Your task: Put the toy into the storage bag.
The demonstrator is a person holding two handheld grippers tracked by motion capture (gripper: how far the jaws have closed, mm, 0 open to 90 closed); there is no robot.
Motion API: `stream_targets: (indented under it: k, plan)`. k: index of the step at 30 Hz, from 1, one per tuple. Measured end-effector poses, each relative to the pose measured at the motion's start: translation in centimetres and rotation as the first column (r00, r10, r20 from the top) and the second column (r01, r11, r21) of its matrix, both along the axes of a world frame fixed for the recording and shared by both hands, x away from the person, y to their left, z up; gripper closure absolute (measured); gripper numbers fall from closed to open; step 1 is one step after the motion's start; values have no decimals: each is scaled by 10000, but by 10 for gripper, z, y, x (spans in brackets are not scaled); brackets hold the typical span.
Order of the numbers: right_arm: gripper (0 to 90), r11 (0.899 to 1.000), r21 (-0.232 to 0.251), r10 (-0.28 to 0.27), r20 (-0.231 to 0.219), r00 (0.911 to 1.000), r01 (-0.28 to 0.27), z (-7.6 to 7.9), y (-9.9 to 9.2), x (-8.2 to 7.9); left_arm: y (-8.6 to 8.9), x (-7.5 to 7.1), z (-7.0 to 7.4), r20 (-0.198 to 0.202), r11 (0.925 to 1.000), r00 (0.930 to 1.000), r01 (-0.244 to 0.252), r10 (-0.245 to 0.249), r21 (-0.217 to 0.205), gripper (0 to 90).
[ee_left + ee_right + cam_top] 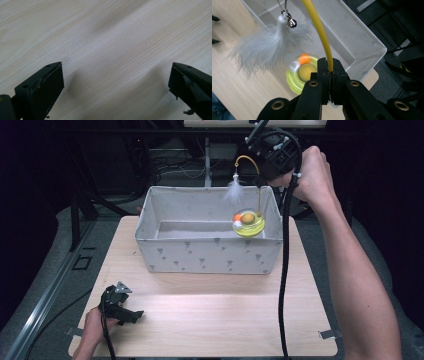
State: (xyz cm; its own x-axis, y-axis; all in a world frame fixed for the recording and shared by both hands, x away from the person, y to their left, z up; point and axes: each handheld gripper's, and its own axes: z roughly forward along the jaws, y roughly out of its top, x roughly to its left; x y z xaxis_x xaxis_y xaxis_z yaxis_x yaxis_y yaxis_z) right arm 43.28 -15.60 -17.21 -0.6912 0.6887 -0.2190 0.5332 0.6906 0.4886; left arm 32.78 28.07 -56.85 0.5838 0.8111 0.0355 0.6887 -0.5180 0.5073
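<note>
Your right gripper [329,72] has its jaws pressed together on the thin yellow wand [318,30] of a cat toy, pinching it just above the toy's base. In the high view you hold that gripper [260,182] up over the far right corner of the fabric bin [207,252], and the toy hangs from it: the round yellow-green base [248,223], with an orange ball on its ring, is tilted and hovers at the bin's right end, about level with the rim. The wand arches up and over, and a white feather tuft [234,192] with a small bell [292,23] dangles from its tip over the back of the bin. The bin stands on the far half of the wooden table [215,320].

Your left gripper [120,307] lies low at the near left corner of the table, well apart from the bin. Its jaws stand wide apart with only bare wood between them.
</note>
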Motion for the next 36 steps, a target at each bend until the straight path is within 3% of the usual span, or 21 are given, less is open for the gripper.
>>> stream_targets:
  k: [20, 36]
  plan:
    - [886, 9921, 560, -1143, 263, 9931, 1127, -16, -21, 35, 0, 0, 0, -15, 10000, 10000, -10, 10, -20, 1]
    - [886, 9795, 853, -1846, 148, 9827, 1828, -48, -34, 57, 0, 0, 0, -16, 10000, 10000, 6, -6, -19, 1]
